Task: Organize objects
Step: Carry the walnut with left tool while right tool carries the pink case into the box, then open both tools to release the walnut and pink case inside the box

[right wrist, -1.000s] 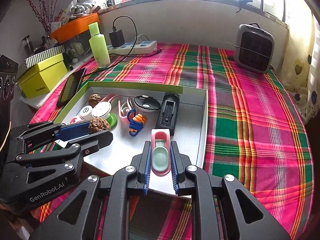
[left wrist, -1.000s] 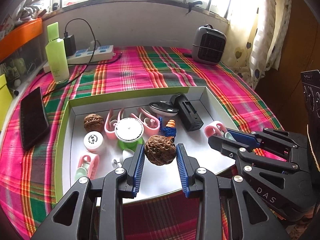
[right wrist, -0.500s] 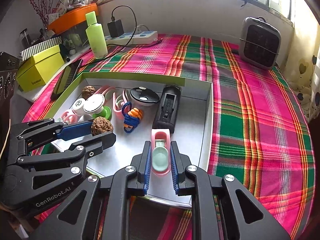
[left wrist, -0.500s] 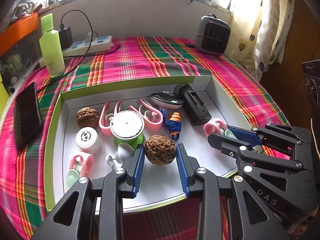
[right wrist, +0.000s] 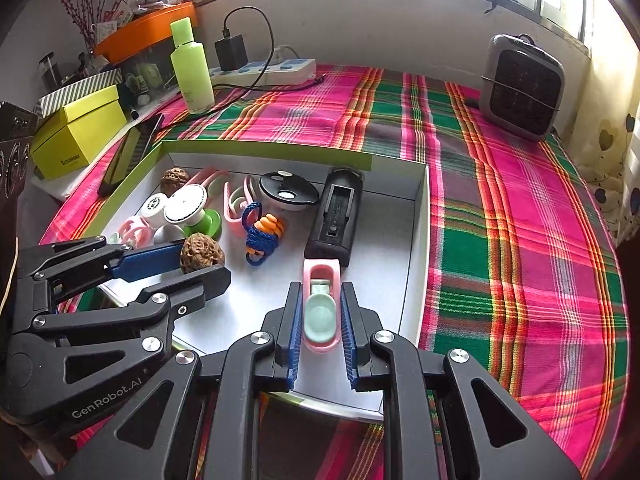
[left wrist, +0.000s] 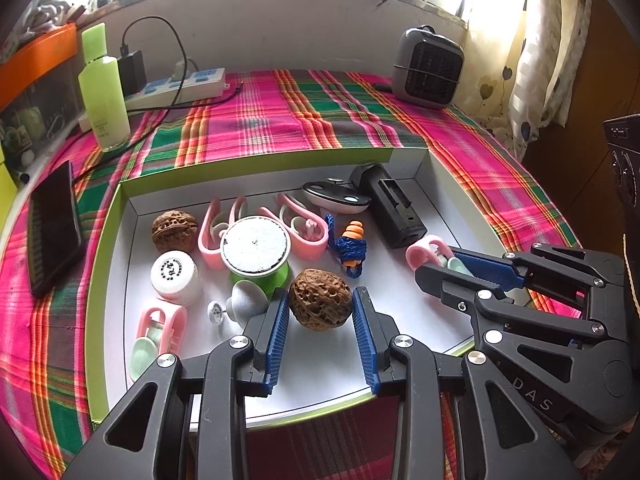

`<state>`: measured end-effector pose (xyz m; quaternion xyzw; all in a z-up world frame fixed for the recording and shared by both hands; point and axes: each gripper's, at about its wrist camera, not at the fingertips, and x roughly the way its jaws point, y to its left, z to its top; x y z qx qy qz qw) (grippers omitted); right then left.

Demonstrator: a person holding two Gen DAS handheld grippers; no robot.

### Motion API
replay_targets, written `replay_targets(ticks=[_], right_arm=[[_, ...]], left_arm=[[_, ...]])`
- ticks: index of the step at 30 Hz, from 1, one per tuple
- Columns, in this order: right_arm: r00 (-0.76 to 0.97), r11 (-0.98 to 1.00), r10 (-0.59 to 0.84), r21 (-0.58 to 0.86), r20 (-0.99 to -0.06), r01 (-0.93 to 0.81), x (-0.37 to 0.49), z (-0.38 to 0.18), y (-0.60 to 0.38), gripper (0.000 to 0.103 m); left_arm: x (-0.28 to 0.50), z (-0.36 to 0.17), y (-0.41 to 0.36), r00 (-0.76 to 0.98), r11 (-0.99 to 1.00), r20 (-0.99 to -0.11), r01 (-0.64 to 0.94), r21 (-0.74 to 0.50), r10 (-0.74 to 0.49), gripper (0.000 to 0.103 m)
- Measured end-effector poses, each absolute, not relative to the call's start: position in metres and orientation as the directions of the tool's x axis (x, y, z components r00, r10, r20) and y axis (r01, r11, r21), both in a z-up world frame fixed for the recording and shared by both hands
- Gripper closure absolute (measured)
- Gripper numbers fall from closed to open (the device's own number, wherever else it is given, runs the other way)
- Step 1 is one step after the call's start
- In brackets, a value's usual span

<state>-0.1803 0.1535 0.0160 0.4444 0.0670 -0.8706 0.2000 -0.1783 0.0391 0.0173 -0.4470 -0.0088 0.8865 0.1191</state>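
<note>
A shallow white box with a green rim [left wrist: 256,162] [right wrist: 264,148] lies on the plaid cloth and holds several small items. My left gripper [left wrist: 320,312] [right wrist: 188,264] is shut on a brown walnut [left wrist: 320,300] [right wrist: 202,254] just above the box floor. My right gripper [right wrist: 320,316] [left wrist: 452,268] is shut on a pink and mint clip [right wrist: 320,308] [left wrist: 428,250] near the box's front right. A second walnut [left wrist: 174,228], pink clips [left wrist: 304,228], a white-topped green spool [left wrist: 256,244], a small white jar [left wrist: 174,276], a blue and orange knot [left wrist: 350,246] and a black case [left wrist: 394,208] lie inside.
A green bottle [left wrist: 102,88], a power strip with charger [left wrist: 176,84], a small grey heater [left wrist: 428,68] and a black phone [left wrist: 52,224] sit on the cloth around the box. A yellow box [right wrist: 76,136] and an orange tray [right wrist: 148,30] stand at the far left.
Both grippers have moved lower and closer over the box, each keeping its hold. The walnut and the clip now sit nearer the box floor.
</note>
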Motion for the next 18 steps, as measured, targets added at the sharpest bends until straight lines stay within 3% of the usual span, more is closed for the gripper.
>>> replay_targets(ticks=[13,18], right_arm=[[-0.534,-0.912,-0.294,0.066,-0.793,0.404,-0.1781,0.0168,0.1554,0.081],[-0.554,-0.918,-0.282,0.052,-0.783,0.393,-0.1752,0.0193,0.1552,0.074]], left_arm=[[-0.1782,0.0174,0.0367,-0.572,-0.973,-0.792,-0.197,-0.121,0.214,0.071],[-0.1731,0.0223,0.0372,-0.592,-0.974,-0.780,-0.200,-0.103,0.204,0.062]])
